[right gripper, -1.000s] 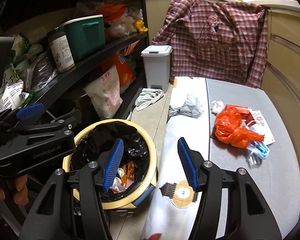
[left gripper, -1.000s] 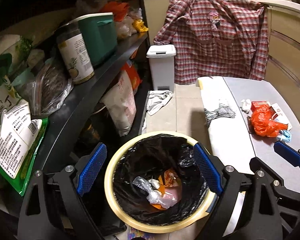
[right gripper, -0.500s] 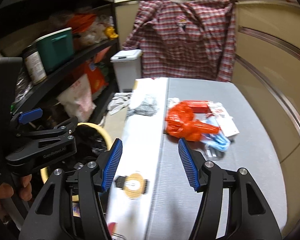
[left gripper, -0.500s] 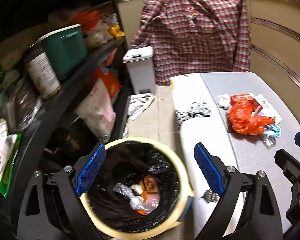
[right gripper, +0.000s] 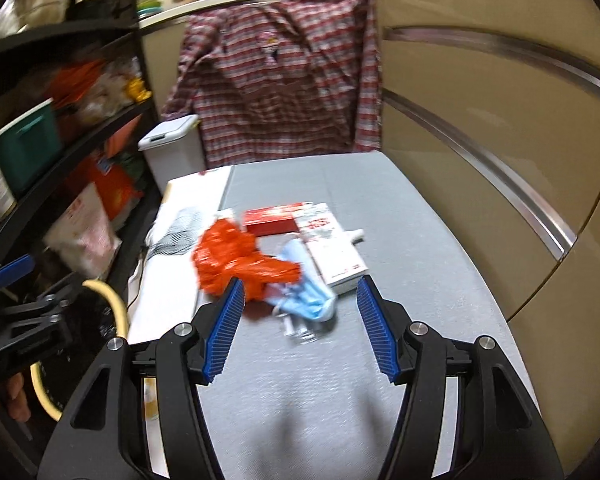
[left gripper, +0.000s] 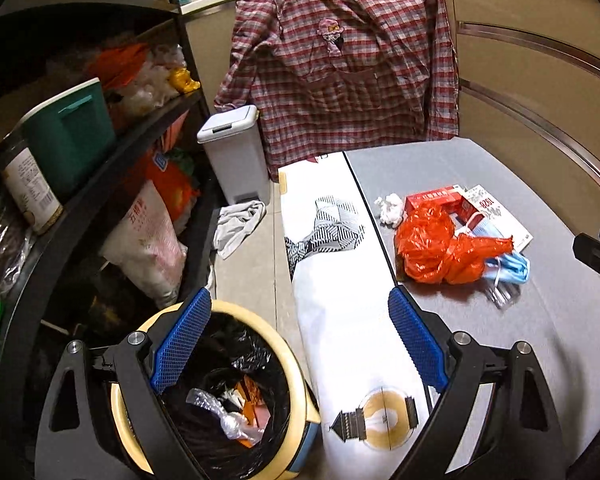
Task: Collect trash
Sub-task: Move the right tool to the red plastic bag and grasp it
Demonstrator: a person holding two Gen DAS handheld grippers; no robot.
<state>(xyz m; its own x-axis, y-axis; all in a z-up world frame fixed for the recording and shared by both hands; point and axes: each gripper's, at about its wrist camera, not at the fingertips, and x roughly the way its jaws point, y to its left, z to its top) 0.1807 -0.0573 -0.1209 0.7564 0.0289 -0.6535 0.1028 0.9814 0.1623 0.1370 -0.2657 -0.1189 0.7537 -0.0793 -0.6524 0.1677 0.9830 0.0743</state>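
Note:
A yellow bin with a black liner (left gripper: 296,384) stands on the floor left of the grey table (left gripper: 500,360) and holds several scraps. On the table lies a trash pile: an orange plastic bag (left gripper: 432,248), a blue face mask (left gripper: 508,264), a red box (left gripper: 432,198), a white booklet (left gripper: 496,212) and a crumpled tissue (left gripper: 389,209). My left gripper (left gripper: 296,344) is open and empty over the bin's right rim. My right gripper (right gripper: 298,328) is open and empty over the table, just short of the mask (right gripper: 304,300) and bag (right gripper: 236,260).
A black shelf (left gripper: 80,200) full of bags, a can and a green box stands at the left. A small white pedal bin (left gripper: 236,152) and a rag (left gripper: 240,224) are on the floor behind. A plaid shirt (left gripper: 340,76) hangs at the table's far end.
Both grippers have swung right, from over the bin toward the table. The right gripper has come close to the trash pile. Both stay open and empty.

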